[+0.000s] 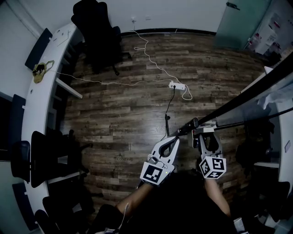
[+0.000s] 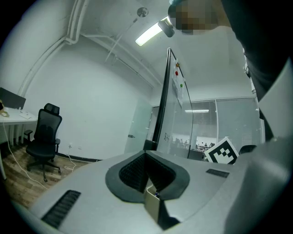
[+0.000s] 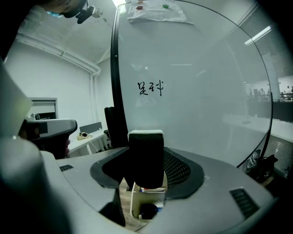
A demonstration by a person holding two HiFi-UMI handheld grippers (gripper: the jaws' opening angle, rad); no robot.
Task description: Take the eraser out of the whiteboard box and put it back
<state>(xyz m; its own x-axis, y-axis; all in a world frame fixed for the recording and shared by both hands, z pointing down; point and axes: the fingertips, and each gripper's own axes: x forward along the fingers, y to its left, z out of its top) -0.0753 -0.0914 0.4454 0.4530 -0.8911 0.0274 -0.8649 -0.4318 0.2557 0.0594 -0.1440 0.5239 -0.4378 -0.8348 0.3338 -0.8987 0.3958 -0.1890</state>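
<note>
The eraser (image 3: 145,157), a black block with a pale far end, stands upright between the two jaws of my right claw (image 3: 146,165). The pads press on its left and right sides, so this claw is set wide and holds the eraser. Directly below it, seen through the gap between the jaws, is the whiteboard box (image 3: 137,203), a white open-topped holder with a dark rounded item inside. The eraser's lower end overlaps the box rim in the right gripper view, and I cannot tell whether the two touch. Just beyond both stands the whiteboard (image 3: 197,68), with a short handwritten mark (image 3: 150,87) above the eraser and a sheet of paper (image 3: 155,13) pinned near the top edge. In the head view my right claw (image 1: 206,137) points at the board's dark lower edge, and my left claw (image 1: 173,140) sits just to its left. My left claw (image 2: 145,156) has its jaws closed together, with nothing between them. Farther out lie the wooden floor (image 1: 128,114), a power strip (image 1: 176,86) with its white cable, a black office chair (image 1: 98,32) at the far side, and a long white worktop (image 1: 36,105) along the left.
</note>
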